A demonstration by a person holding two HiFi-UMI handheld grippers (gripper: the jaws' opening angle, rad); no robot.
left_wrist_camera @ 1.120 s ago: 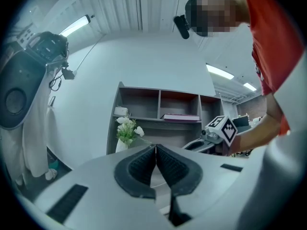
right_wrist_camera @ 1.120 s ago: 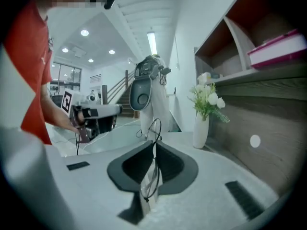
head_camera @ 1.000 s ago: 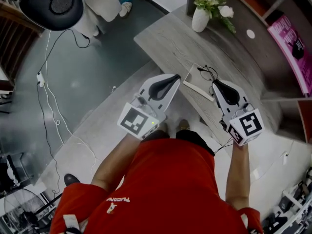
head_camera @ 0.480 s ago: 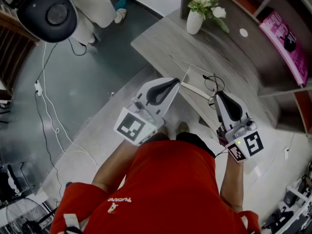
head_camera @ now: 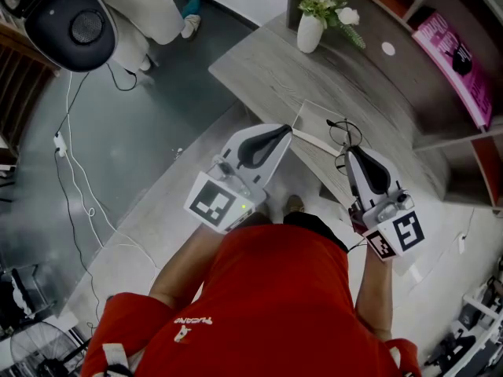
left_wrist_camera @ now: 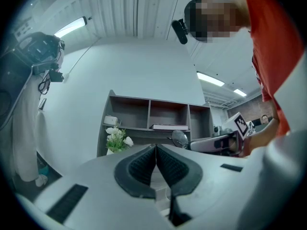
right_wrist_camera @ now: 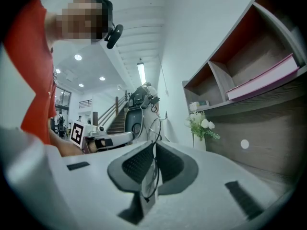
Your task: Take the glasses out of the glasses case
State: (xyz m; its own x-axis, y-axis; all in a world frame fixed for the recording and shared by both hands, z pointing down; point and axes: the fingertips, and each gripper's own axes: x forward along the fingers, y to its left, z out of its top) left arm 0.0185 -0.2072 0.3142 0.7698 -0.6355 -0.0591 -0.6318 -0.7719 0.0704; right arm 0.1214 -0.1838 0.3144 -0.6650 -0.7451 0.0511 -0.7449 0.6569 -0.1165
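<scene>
In the head view my right gripper (head_camera: pixel 350 151) is shut on the thin black wire-framed glasses (head_camera: pixel 343 132), held up above the grey wooden table (head_camera: pixel 267 69). In the right gripper view the glasses' wire (right_wrist_camera: pixel 156 178) runs between the closed jaws of that gripper (right_wrist_camera: pixel 154 145). The white glasses case (head_camera: pixel 314 141) lies open on the table's near edge. My left gripper (head_camera: pixel 288 130) hovers with its tip at the case's left corner; its jaws (left_wrist_camera: pixel 156 146) are shut with nothing showing between them. From the left gripper view, one lens of the glasses (left_wrist_camera: pixel 180 139) shows beside the right gripper (left_wrist_camera: pixel 216 143).
A white vase of white flowers (head_camera: pixel 309 31) stands at the table's far end. Behind the table is a shelf unit holding a pink book (head_camera: pixel 452 49). A person (head_camera: pixel 149 14) stands on the floor at the upper left, next to a round black device (head_camera: pixel 71 22) and loose cables (head_camera: pixel 78 171).
My right gripper has drawn back toward me and risen with the glasses, which have left the case. The left gripper has shifted only slightly, staying at the case's corner.
</scene>
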